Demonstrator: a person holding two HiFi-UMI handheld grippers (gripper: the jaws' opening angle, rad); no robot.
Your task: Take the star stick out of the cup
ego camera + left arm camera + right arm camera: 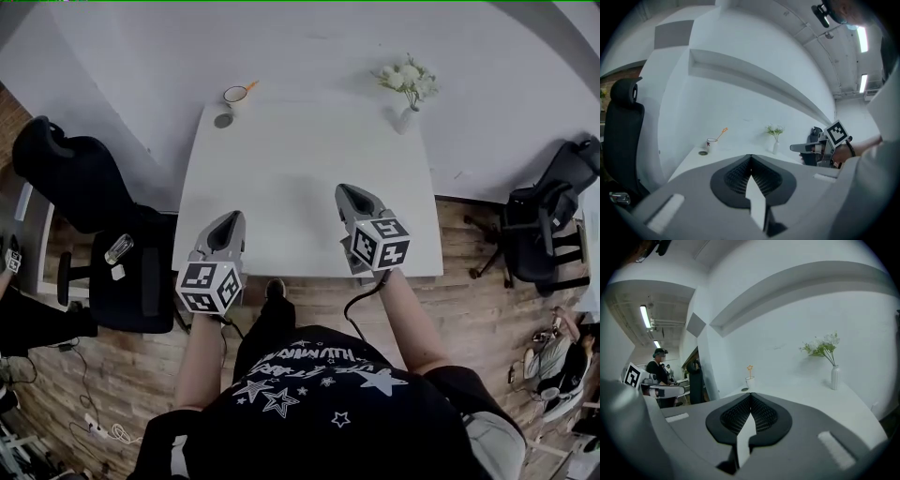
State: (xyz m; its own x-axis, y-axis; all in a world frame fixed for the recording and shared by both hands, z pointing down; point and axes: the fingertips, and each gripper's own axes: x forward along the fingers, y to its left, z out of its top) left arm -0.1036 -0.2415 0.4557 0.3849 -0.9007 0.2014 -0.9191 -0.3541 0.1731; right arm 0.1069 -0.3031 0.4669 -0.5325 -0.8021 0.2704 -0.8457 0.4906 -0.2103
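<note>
A white cup (234, 94) stands at the far left corner of the white table (300, 169), with the orange star stick (249, 86) leaning out of it. The same cup (750, 381) and star stick (750, 368) show far ahead in the right gripper view, and the cup (711, 143) and stick (722, 133) also show in the left gripper view. My left gripper (231, 218) and right gripper (350, 193) hover over the table's near edge, far from the cup. Both are shut with nothing between the jaws.
A dark round disc (223, 120) lies on the table just in front of the cup. A white vase of flowers (408, 92) stands at the far right corner. Black office chairs (89, 202) stand to the left and right (544, 220) of the table.
</note>
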